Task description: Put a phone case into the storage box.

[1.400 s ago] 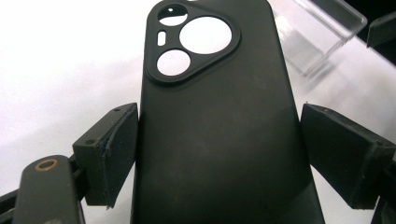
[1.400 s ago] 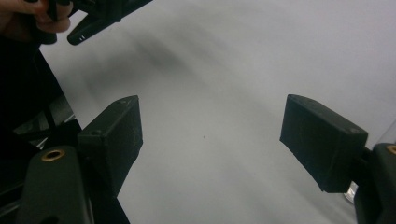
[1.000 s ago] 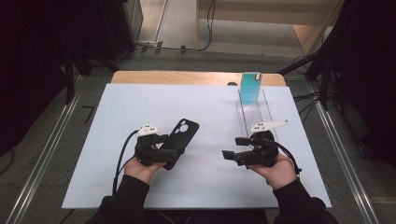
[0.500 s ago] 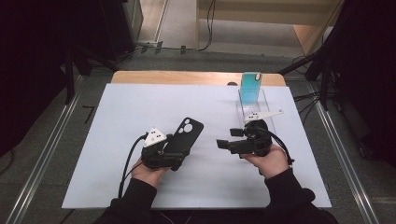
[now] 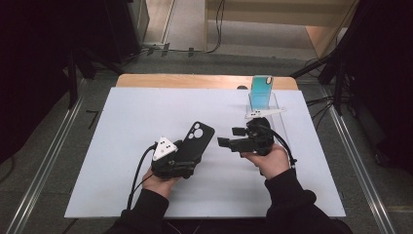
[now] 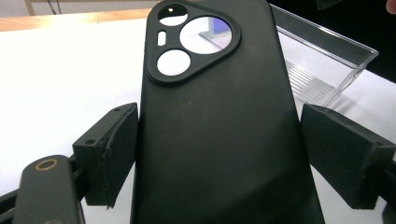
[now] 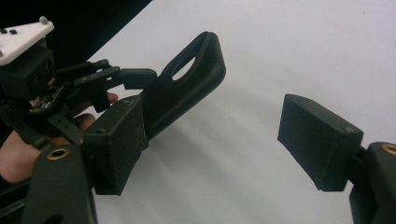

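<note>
Black phone case (image 5: 193, 145), matte, soft-looking, rounded corners, with a raised rounded-triangle camera cutout holding 3 holes (1 large round, 1 smaller round, 1 small at the tip) plus a little slot. It sits over the middle of the table, a bit toward the near edge, lifted off the surface. Long axis runs from the near-left up toward the far-right, camera end pointing to the far edge and tilted up. In the left gripper view the case back faces the camera, the white surface showing through the holes.

Left gripper (image 5: 178, 163) has the case's lower end: jaws clamped on its 2 long sides, pads (image 6: 109, 149) pressing the left edge, the other pad at the right edge. White 3-cornered plate on top, cable trailing toward the near edge.

Right gripper (image 5: 229, 136) is just right of the case, pointing left at it, not touching. Jaws apart, nothing between them; in the right gripper view the 2 blocky black pads (image 7: 320, 140) frame bare surface, case and left gripper beyond its left jaw.

Table (image 5: 122, 117) has a flat white sheet on top, wooden strip showing along the far edge. Toward the far-right corner: clear plastic tray (image 5: 278, 117), ribbed floor, long and narrow, with a teal phone case (image 5: 261, 92) standing upright in its far end. Tray is behind the right gripper, well apart from the black case.
</note>
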A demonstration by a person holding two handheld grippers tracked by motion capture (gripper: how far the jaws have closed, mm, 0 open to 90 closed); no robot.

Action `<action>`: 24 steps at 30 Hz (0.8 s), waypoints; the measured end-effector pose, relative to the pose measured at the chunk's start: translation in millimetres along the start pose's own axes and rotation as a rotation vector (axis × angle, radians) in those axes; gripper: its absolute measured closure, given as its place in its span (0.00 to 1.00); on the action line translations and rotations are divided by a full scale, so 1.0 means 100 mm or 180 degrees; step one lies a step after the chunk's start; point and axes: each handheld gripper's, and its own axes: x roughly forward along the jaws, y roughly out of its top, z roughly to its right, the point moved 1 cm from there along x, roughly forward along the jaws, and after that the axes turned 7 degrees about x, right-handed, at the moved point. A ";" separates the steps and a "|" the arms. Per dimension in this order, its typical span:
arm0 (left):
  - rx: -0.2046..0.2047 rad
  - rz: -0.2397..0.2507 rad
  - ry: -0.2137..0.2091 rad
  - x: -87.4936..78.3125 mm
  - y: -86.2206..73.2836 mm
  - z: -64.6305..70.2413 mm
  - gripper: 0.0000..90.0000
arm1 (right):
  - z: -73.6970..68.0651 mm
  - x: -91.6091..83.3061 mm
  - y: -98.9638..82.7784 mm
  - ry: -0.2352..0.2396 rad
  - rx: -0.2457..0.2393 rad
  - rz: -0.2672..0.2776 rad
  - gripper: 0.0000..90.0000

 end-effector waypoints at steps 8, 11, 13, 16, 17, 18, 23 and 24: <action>0.0084 0.0142 0.0029 0.00 0.00 0.06 0.16 | -0.03 0.11 0.07 0.0024 0.0047 0.0024 0.23; 0.0097 0.0175 0.0050 0.00 0.00 0.07 0.16 | -0.03 0.14 0.09 0.0034 0.0059 0.0034 0.23; 0.0131 0.0209 0.0066 0.00 0.00 0.08 0.16 | -0.04 0.16 0.10 0.0041 0.0062 0.0031 0.23; 0.0160 0.0276 0.0086 -0.01 0.00 0.09 0.16 | -0.05 0.20 0.12 0.0060 0.0076 0.0026 0.23; 0.0148 0.0296 0.0074 -0.01 0.00 0.10 0.16 | -0.05 0.22 0.12 0.0066 0.0077 0.0025 0.23; 0.0142 0.0315 0.0079 -0.01 -0.01 0.11 0.16 | -0.06 0.23 0.13 0.0068 0.0085 0.0011 0.23; 0.0150 0.0363 0.0066 -0.01 0.00 0.13 0.16 | -0.06 0.30 0.16 0.0098 0.0129 0.0024 0.24; 0.0136 0.0381 0.0053 -0.01 0.00 0.13 0.16 | -0.06 0.31 0.16 0.0110 0.0135 0.0030 0.24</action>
